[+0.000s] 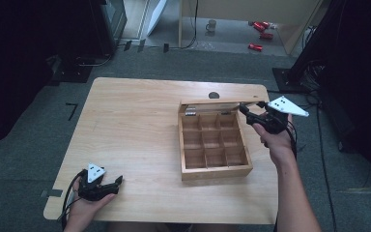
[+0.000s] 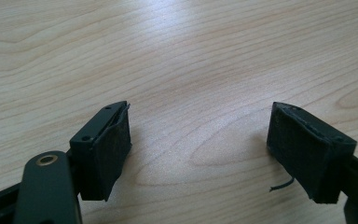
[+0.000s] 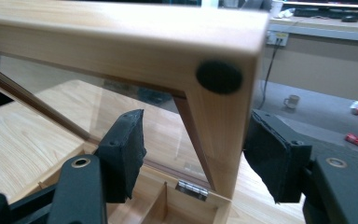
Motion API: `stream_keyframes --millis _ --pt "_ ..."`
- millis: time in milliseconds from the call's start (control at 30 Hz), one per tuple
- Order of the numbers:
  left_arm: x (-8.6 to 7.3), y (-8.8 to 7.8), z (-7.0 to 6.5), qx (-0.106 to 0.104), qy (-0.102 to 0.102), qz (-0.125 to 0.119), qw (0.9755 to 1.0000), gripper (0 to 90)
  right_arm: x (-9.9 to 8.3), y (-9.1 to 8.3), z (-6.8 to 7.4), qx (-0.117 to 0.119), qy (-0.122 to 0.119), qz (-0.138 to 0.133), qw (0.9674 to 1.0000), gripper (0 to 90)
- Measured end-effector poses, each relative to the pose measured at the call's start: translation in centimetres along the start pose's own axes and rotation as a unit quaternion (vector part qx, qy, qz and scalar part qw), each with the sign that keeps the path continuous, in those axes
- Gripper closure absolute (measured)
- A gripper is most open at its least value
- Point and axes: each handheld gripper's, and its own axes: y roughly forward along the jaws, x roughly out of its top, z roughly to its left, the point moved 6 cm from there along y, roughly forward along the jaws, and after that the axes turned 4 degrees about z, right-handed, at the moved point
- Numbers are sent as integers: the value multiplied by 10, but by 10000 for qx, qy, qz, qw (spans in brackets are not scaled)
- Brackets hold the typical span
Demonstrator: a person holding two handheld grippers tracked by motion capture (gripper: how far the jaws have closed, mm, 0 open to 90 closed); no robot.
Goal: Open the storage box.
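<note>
Grey carpet surrounded the wooden bench (image 1: 135,116). Divided wooden box (image 1: 215,166) sat right of centre, its glass-paned lid (image 3: 121,46) raised at the far side. Right tongs (image 1: 255,114) stood open astride the lid's frame corner, not yet clamped. Left tongs (image 1: 112,184) rested wide open, empty, near left. Judged step: moving the lid; next needs a firm pinch on the frame.

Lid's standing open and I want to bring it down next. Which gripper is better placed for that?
Right. The right gripper already has its jaws either side of the lid frame at the far right corner of the wooden box. The left gripper rests open near the table's front-left corner, well away from the box.
</note>
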Motion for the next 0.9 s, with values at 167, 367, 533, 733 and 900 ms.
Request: stream_keyframes --millis 167,367,533,733,900 --pt "0 0 0 -8 -3 -1 10000 223 0 6 -7 185 -92 72 9998 396" --pt "0 0 0 -7 2 1 10000 224 8 16 -14 301 -377 74 9988 478" --pt "0 0 0 -10 0 -4 10000 225 8 15 -16 247 -583 140 9979 523" --pt "0 0 0 -11 3 -2 10000 226 7 12 -16 198 -851 272 9958 567" --pt "0 0 0 -11 3 -2 10000 226 8 12 -17 196 -1042 359 9937 585"
